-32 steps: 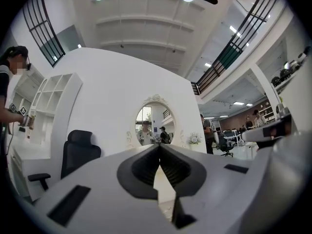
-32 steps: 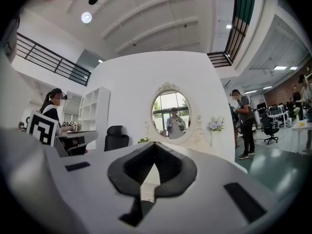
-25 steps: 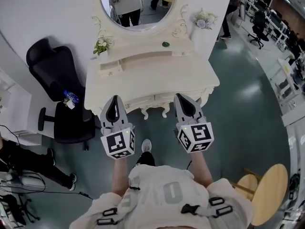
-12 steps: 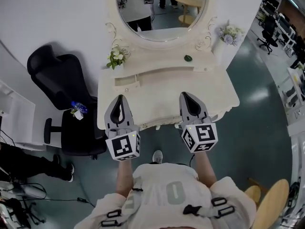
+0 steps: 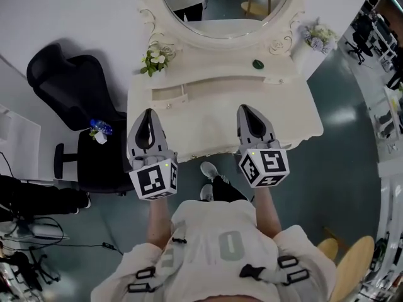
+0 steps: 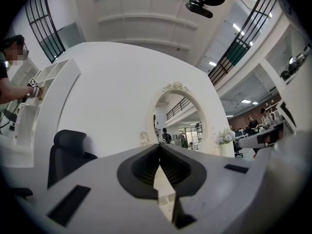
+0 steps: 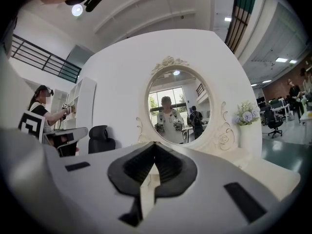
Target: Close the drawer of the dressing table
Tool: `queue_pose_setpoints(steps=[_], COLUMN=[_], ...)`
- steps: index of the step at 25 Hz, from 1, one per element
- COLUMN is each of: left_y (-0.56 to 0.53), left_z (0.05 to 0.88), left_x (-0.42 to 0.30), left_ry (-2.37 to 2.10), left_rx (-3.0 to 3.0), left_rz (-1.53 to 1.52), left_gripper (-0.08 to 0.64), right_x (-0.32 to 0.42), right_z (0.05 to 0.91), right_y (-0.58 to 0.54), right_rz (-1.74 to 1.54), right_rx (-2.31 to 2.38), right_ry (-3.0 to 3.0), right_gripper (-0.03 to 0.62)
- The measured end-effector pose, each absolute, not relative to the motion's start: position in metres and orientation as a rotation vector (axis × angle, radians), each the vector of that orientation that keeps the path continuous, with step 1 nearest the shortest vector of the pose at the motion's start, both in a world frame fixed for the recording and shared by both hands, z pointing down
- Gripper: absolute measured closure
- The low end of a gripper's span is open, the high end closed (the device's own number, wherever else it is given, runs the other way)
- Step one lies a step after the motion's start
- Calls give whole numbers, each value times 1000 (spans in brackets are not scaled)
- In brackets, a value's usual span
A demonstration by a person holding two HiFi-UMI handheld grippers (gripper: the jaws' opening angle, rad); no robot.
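Observation:
The cream dressing table [image 5: 217,115] stands against the white wall under its oval mirror [image 5: 227,8]. On its raised back shelf, a small drawer [image 5: 167,95] at the left seems to stick out a little. The table top's edge hides any front drawer. My left gripper [image 5: 148,114] and right gripper [image 5: 244,109] hover side by side over the front of the table top, both shut and empty. In the left gripper view the left gripper [image 6: 159,146] points at the mirror [image 6: 178,126]. In the right gripper view the right gripper [image 7: 155,144] faces the mirror [image 7: 175,112].
A black office chair [image 5: 66,96] stands left of the table with a water bottle [image 5: 97,131] on its seat. White flowers [image 5: 157,58], a purple bouquet [image 5: 318,33] and a small green thing [image 5: 258,63] sit on the table. A wooden stool [image 5: 352,266] is behind me, right.
The person has stepped up to the table. Both grippers have moved forward from in front of its edge to over the table top, still shut.

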State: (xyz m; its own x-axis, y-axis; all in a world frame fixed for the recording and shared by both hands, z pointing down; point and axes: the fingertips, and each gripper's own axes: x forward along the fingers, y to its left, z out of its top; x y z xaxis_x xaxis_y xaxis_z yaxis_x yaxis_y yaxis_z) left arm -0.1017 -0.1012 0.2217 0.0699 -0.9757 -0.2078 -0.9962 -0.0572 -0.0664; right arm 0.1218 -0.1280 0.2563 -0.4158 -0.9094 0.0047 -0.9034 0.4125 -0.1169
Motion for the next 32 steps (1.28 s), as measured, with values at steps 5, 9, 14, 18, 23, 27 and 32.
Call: queue_pose_setpoints(steps=[5, 9, 14, 18, 23, 27, 32], left_y=[-107, -109, -108, -112, -118, -121, -120], left_z=[218, 214, 214, 210, 202, 204, 214], left_x=[-116, -123, -138, -152, -173, -188, -208], left_ry=[2044, 2065, 2093, 2099, 2117, 2133, 2173], left_rx=[-2104, -2082, -2054, -2029, -1990, -1976, -1972], left_rz=[155, 159, 149, 149, 143, 132, 126], left_gripper=[541, 541, 541, 541, 541, 541, 541], right_x=[114, 103, 77, 53, 23, -1, -37], right_z=[255, 250, 246, 241, 234, 239, 259], right_y=[-140, -150, -163, -173, -182, -189, -195], right_rz=[-126, -91, -55, -28, 2, -13, -94], right_rx=[-1663, -1636, -1560, -1501, -1408, -1363, -1307], right_ry=[2598, 2625, 2661, 2677, 2720, 2751, 2832], right_gripper=[586, 586, 586, 569, 523, 468, 414])
